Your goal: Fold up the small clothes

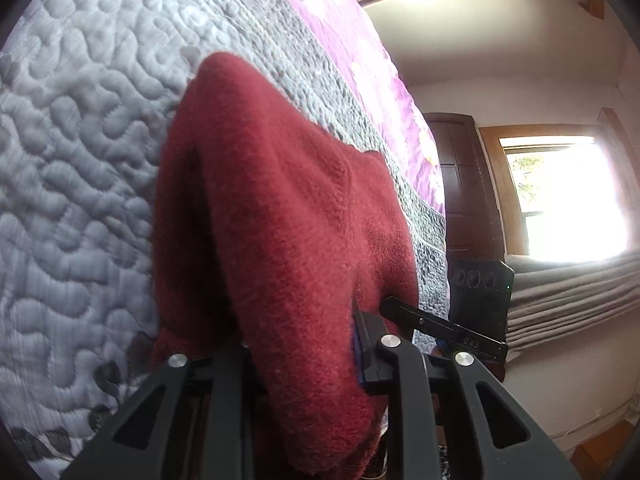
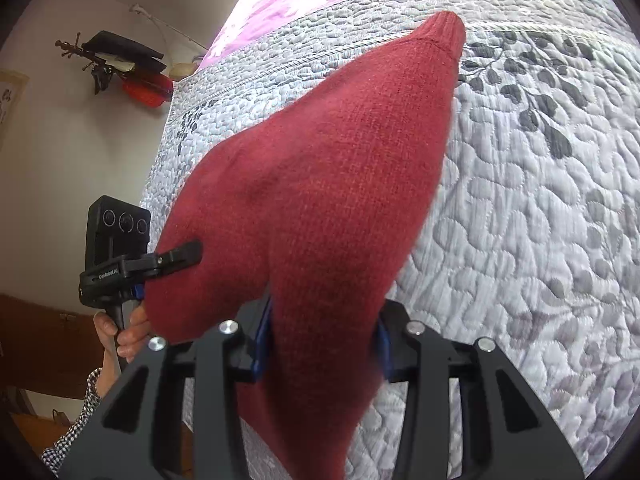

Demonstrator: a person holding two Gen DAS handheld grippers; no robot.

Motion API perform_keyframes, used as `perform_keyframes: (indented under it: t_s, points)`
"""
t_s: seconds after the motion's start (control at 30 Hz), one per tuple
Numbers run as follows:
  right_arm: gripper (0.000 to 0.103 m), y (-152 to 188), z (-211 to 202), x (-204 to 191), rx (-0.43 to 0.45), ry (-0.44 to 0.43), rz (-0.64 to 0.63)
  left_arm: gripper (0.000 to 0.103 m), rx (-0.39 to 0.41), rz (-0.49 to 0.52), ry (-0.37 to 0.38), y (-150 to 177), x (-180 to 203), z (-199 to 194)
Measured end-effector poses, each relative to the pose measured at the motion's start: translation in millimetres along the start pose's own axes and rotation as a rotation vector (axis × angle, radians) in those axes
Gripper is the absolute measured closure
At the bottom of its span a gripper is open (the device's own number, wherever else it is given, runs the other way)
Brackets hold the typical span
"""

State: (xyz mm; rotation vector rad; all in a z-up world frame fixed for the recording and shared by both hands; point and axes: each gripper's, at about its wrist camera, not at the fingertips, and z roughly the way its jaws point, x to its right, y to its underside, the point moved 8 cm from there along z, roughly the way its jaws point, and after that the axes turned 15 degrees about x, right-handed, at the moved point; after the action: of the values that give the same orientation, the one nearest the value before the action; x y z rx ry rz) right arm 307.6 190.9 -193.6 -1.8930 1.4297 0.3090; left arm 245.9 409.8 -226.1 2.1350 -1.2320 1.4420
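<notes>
Holding the work over the bed [image 2: 540, 220], you've got its grey quilted cover filling both views, with a purple strip along the far side. That's your landing surface, and the piece isn't lying flat on it.

The red knit [image 2: 340, 184] is lifted, stretched between your two tools, its ribbed cuff pointing away toward the purple strip. It looks like a small woollen garment, maybe a sleeve or legging; which one, you can't tell from here.

Right gripper [image 2: 324, 344]: jaws closed down on a thick bunch of the knit, blue pads pressed into both sides of it. Left gripper [image 1: 308, 360]: jaws clamped on the knit too, cloth draping right over them. In the right view the left tool bites the knit's other edge, your hand [image 2: 120, 332] wrapped round its handle.

Now the risks. Both views are mostly blocked by red cloth, so you'd be laying it down half blind, and a crooked crease could come from that. The right jaws hold a bunched wad rather than a clean edge, so layers may slip unevenly when you pull taut. The wool is fuzzy and soft; tug too hard between the tools and it stretches or pops free of one side. And the loose cuff could catch on the quilt's texture and fold under itself as you lower.
</notes>
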Motion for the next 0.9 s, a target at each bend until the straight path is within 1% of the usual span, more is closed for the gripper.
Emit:
perform_keyframes:
  t_s: [0.23,0.33,0.43,0.53,0.63,0.7,0.77,0.8,0.83,0.87,0.9]
  points:
    - [0.064,39,-78,18,-0.005,0.027,-0.006,0.08,-0.075,0.03,0.029,61,47,15]
    - [0.064,63,-105,29,-0.011,0.048,-0.006,0.08,-0.103,0.059,0.019,92,59,22]
    - [0.063,87,-121,44,-0.025,0.064,0.005,0.08,-0.122,0.066,0.004,120,65,31]
    - [0.063,104,-121,67,-0.044,0.084,0.046,0.079,-0.129,0.108,-0.036,138,60,46]
    - [0.06,120,-104,91,-0.069,0.12,0.067,0.077,-0.127,0.121,-0.086,146,41,61]
    - [0.057,127,-96,104,-0.065,0.114,0.088,0.074,-0.118,0.121,-0.089,148,33,65]
    - [0.055,132,-93,112,-0.052,0.098,0.116,0.07,-0.112,0.122,-0.083,149,26,62]
    - [0.051,133,-93,112,-0.046,0.099,0.105,0.07,-0.108,0.12,-0.08,152,20,52]
    - [0.049,133,-94,111,-0.037,0.108,0.086,0.068,-0.104,0.116,-0.081,153,19,48]
    - [0.046,132,-92,103,-0.026,0.117,0.071,0.066,-0.098,0.118,-0.086,154,20,44]
    - [0.042,134,-98,104,-0.013,0.125,0.056,0.065,-0.089,0.129,-0.099,155,21,38]
